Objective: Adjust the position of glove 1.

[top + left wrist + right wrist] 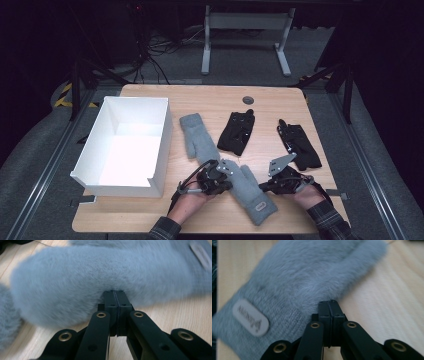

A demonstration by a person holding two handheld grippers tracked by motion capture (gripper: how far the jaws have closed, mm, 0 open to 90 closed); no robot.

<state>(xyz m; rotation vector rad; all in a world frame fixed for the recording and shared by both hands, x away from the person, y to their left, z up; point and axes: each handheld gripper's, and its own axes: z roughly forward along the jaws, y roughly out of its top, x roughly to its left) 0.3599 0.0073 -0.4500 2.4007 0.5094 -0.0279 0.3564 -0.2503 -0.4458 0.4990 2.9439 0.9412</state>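
High view: fuzzy grey mitten with a pale label patch [250, 192] lying slantwise on the light wooden table [300, 220], between both grippers. Left gripper [116, 293] jaws pressed together, tips at the fur edge, perhaps touching. Right gripper [329, 303] likewise closed, beside the knitted cuff.

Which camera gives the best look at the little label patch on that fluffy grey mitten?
The right gripper view: the label sits close and large on the mitten's knitted cuff. The left gripper view catches a blurred piece of it at its edge; the high view shows it tiny.
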